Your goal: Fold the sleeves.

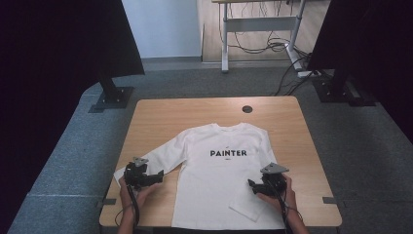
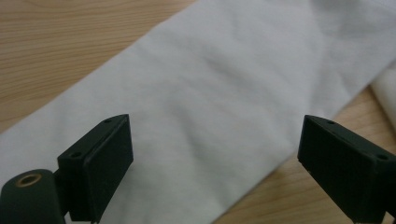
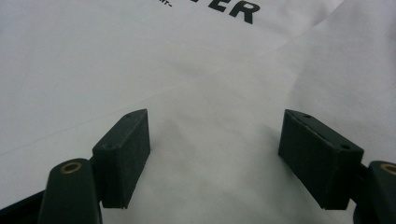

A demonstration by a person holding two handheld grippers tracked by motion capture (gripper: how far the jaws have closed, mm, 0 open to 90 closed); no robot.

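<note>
While the shirt [image 1: 221, 170] is lying flat on the counter [image 1: 160, 112], both grippers are hovering over it with jaws spread wide and empty. The left gripper [image 2: 215, 158] is straddling a sleeve [image 2: 210, 93], whose lower edge is running just inside its right jaw. The right gripper [image 3: 215, 158] is hanging over the body and what is probably the folded-in other sleeve [image 3: 345, 70]. The cloth is looking soft, light and limp, so pinching at edges should be serving best. Bare wood is lying beyond the sleeve for sliding.

Dim, soft overhead light, dark vignetted corners in high view, gripper views' near jaws blurred, faint shadows
</note>
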